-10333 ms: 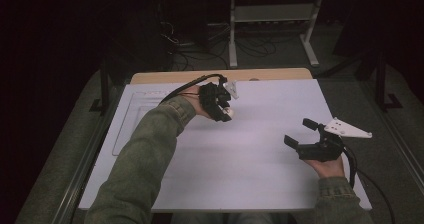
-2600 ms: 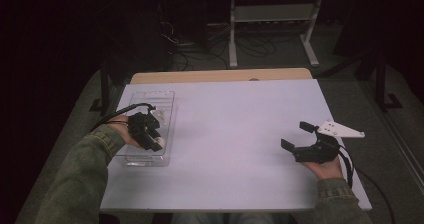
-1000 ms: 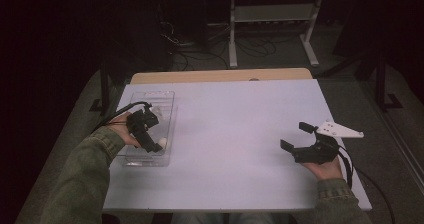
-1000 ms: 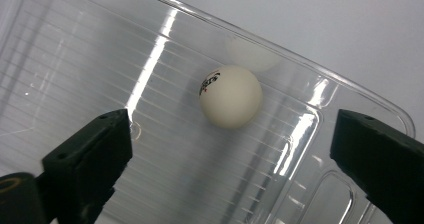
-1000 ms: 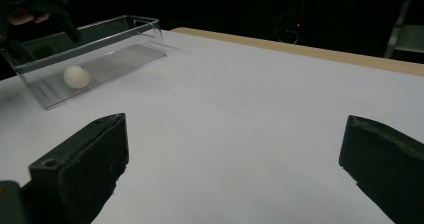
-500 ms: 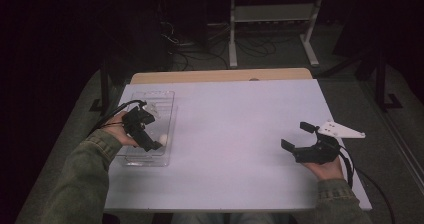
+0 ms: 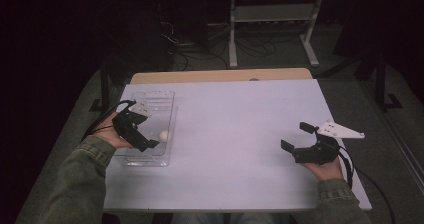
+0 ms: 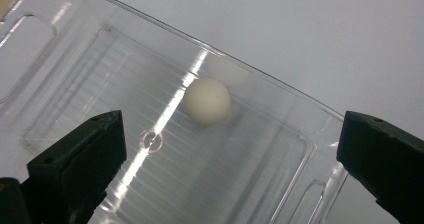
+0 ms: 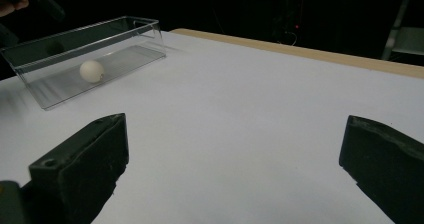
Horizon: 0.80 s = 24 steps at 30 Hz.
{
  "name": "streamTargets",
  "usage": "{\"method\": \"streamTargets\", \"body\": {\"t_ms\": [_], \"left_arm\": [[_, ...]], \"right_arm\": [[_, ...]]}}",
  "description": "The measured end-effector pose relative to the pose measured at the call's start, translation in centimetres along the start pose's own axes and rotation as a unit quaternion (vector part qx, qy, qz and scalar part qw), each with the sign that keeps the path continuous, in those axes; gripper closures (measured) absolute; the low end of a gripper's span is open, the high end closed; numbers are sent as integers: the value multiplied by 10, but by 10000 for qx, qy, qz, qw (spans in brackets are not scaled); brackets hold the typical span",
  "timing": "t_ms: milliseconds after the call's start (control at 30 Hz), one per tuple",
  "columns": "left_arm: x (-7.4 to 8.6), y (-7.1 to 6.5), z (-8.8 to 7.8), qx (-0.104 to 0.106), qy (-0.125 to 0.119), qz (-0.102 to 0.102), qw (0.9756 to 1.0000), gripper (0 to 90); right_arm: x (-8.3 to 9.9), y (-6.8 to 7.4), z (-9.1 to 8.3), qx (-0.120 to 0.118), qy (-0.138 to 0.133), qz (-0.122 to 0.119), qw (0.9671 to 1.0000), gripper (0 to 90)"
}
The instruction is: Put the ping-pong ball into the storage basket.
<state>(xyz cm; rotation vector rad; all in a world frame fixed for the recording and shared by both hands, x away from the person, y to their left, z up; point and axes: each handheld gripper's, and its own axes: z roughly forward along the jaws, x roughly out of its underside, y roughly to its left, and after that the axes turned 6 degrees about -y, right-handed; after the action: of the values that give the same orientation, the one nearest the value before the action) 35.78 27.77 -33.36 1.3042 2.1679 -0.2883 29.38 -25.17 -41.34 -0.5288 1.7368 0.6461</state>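
High view: my left gripper (image 7: pixel 145 136) hangs with jaws spread wide and empty over the clear tray (image 7: pixel 165 96) by the table's (image 7: pixel 240 114) left edge. To finish well I'd lift straight up, not nudging the white ball (image 7: pixel 164 135) inside, against the tray's right wall. My right gripper (image 7: pixel 295 139) rests released near the right edge.

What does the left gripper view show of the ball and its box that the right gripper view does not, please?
The left gripper view looks down into the clear box, showing its ribbed floor and the open left claw above it. The right gripper view shows the box from the side, with its upright walls, on the white table, far beyond the open right claw. Both show the white ball lying loose inside.
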Motion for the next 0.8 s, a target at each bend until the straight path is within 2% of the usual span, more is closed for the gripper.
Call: {"method": "streamTargets", "body": {"t_ms": [233, 367, 700, 800], "left_arm": [[6, -4, -6, -83, -234, -64, 9997, 0], [8, -5, -8, -98, -483, -138, 9987, 0], [7, -18, -14, -121, -813, -75, 9966, 0], [7, -20, -15, -153, -911, -123, 9956, 0]], "right_arm": [[0, 0, 0, -6, 10, -6, 10000, 0], [0, 0, 0, -8, 21, -8, 10000, 0], [1, 1, 1, -16, 47, -4, 10000, 0], [1, 1, 1, -30, 48, -13, 10000, 0]]}}
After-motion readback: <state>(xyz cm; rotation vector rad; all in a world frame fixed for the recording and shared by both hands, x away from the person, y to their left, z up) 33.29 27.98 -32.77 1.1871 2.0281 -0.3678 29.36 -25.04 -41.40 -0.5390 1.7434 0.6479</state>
